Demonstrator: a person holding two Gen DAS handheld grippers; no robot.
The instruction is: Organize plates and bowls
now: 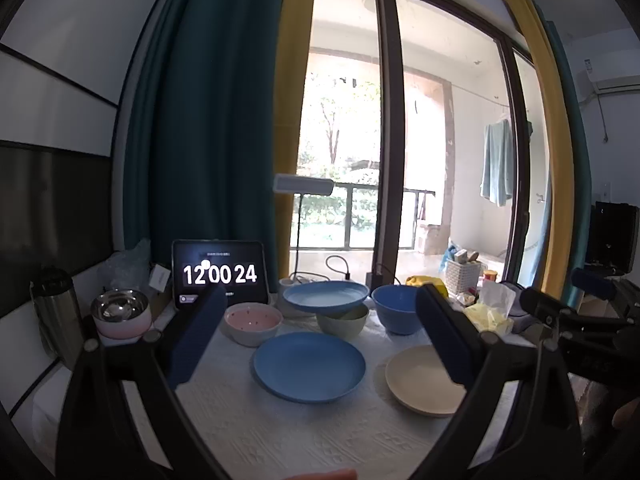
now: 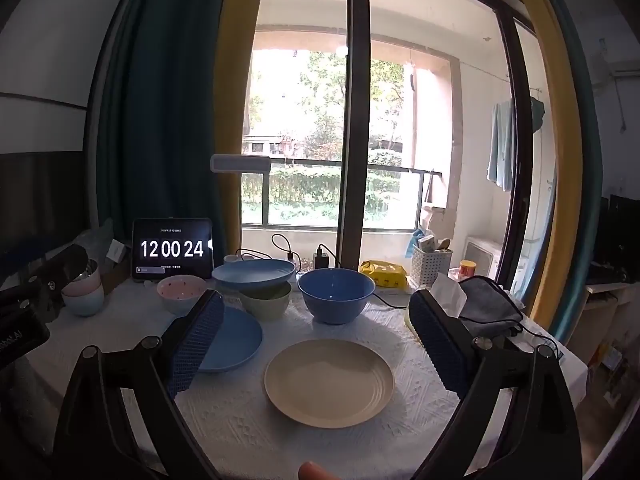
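**Each gripper faces its own plate; the right one is squarest on the cream plate**

Both your grippers stand wide, with nothing between the pads. The left gripper looks straight over the blue plate, which lies flat on the white tablecloth just ahead and below. The right gripper is centred on the cream plate, also flat and close under its fingers.

A plate is round, so it has no long axis to line up with; what matters is that its rim lies level, and you would likely have to come at the near edge from low and in front.

Farther back, a second blue plate rests on the rim of a green bowl, with a blue bowl to its right and a pink dotted bowl to its left. The left hand is nearer the pink bowl, the right nearer the blue bowl.
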